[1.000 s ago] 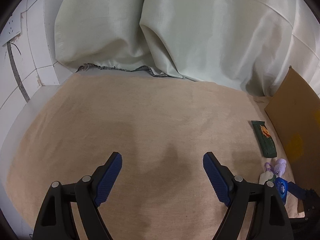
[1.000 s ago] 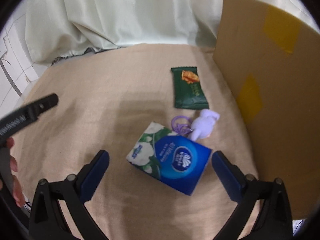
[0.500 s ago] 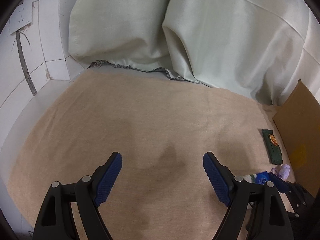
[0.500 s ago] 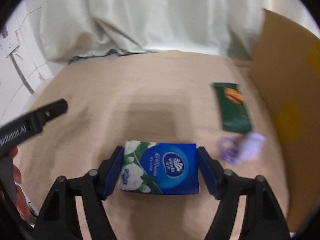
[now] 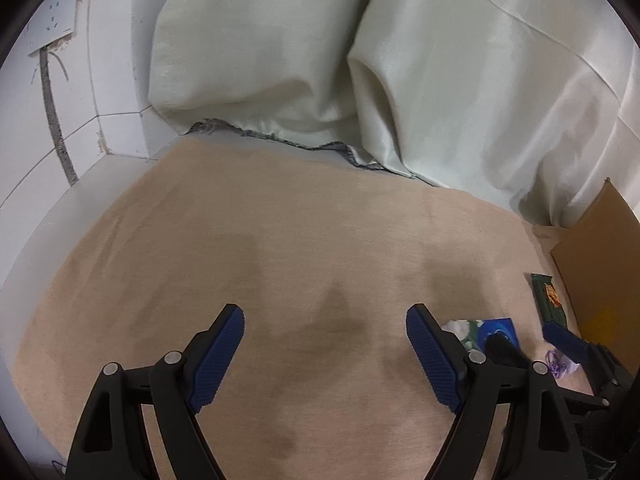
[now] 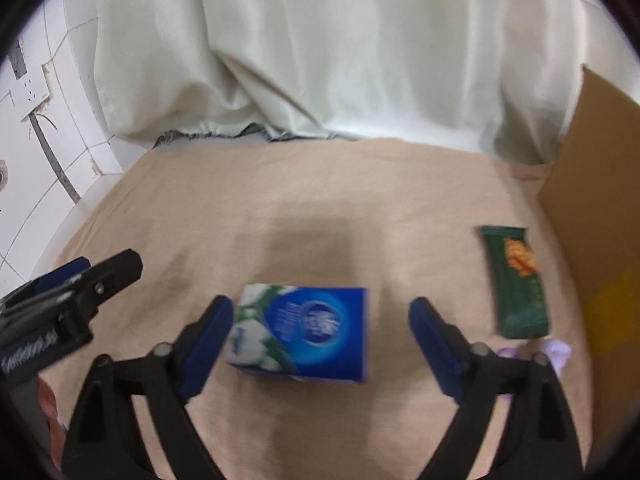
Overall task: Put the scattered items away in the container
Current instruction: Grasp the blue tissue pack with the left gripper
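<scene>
Tissue pack [image 6: 304, 332] between right gripper [image 6: 320, 320] wide jaws, left gripper [image 5: 324, 328] jaws wide

Purple toy [image 6: 554, 350] behind right fingers [image 6: 434, 336]

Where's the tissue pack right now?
In the right wrist view, the tissue pack lies on the tan cloth between the right gripper's open jaws, nearer the left one, left of the green snack bar.

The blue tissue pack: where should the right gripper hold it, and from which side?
Grip the blue tissue pack across its two short ends, coming from the near side. It lies flat between the open right gripper, nearer the left finger, so centre first.
</scene>
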A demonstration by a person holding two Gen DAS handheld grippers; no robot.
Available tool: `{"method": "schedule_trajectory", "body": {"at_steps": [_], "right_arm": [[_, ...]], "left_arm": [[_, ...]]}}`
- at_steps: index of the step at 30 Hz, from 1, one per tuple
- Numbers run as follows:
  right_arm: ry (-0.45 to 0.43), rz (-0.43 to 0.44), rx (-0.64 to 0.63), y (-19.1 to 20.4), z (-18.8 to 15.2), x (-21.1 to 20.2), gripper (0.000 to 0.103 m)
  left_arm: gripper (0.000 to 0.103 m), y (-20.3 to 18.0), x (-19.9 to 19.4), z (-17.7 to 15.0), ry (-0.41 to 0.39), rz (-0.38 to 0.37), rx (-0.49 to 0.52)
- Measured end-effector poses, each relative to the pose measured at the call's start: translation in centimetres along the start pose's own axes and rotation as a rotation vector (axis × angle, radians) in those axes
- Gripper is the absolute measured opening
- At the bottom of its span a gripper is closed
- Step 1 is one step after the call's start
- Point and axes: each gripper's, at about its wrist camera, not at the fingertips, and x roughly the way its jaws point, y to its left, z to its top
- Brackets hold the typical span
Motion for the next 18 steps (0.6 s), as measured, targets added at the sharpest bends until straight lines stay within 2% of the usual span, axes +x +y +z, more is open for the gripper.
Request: {"method": "schedule_trajectory", "body": {"at_steps": [6,12,16,17,18], "right_arm": [[-0.012,-0.130,0.050,-4.4,-1.1,-2.4,0.093],[-0.001,-0.190,0.075,-7.7,-2.3,-3.3,0.093],[-0.003,-0.214,0.084,-9.1,-2.7,-3.4,0.092],[-0.007,-0.217,0.087,-9.4,-2.8,-3.6,0.086],[-0.009,-0.218,0.086,-9.5,-2.8,-3.7,0.085]], "left_arm": [[0.084,-4.2,0.0,-0.9,-0.004,-0.031,0.077],[0.084,-8.2,0.2,-1.9,-0.002,-0.052,0.163],[0.084,-9.6,0.7,-2.1,0.017,-0.073,0.167],[0.084,-10.0,0.6,-2.0,0.012,-0.077,0.171],[0.084,-10.4,0.5,-2.0,0.007,-0.074,0.179]]}}
